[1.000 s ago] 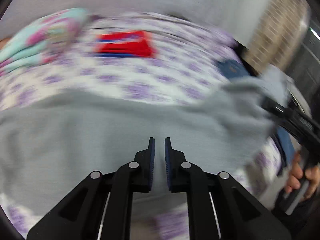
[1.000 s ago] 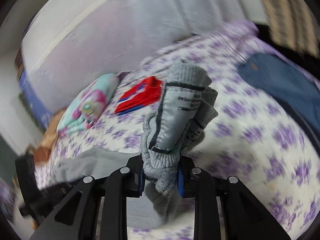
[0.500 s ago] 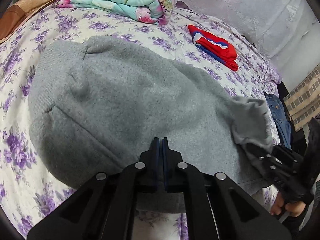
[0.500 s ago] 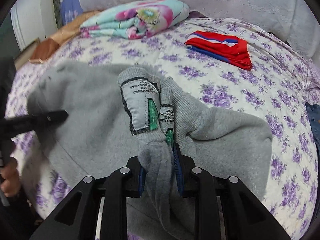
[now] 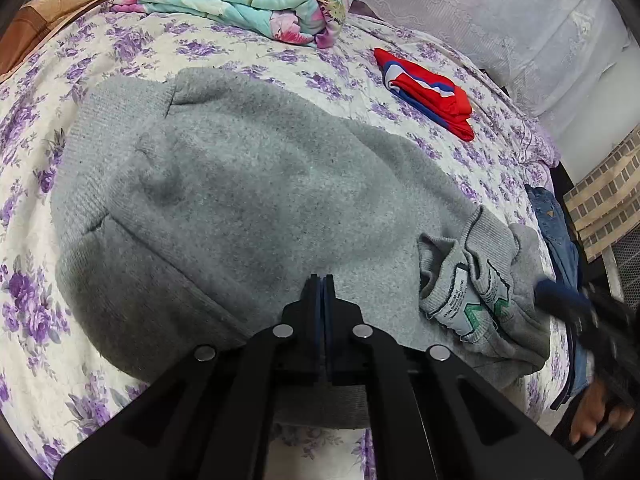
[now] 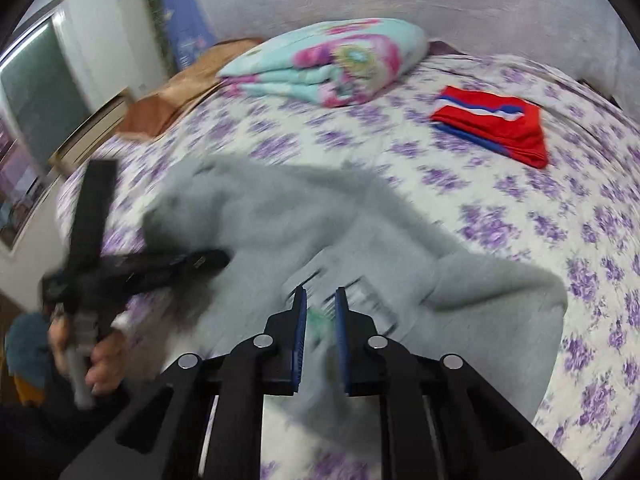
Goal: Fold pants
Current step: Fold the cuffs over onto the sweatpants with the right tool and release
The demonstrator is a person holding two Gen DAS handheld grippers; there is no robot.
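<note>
Both claws noted: your left claw [image 5: 323, 280] is pressed together over the grey pants [image 5: 248, 208], your right claw [image 6: 321, 300] apart above them.

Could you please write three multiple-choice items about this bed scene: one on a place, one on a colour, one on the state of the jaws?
1. Where does the red garment lie?
A. on the grey pants
B. on the bedspread, apart from the grey pants
C. under the folded blanket

2. Which colour are the flowers on the bedspread?
A. purple
B. yellow
C. green

3. How do the jaws of the right gripper stand?
A. shut on the grey pants
B. shut on the red garment
C. apart, holding nothing

Key: 1 B, bare flowered sheet separates it from the grey pants. 2 A, purple sprays on cream cloth. 3 C, a gap shows between its jaws, and the turned-out waistband lies free on the bed.
</note>
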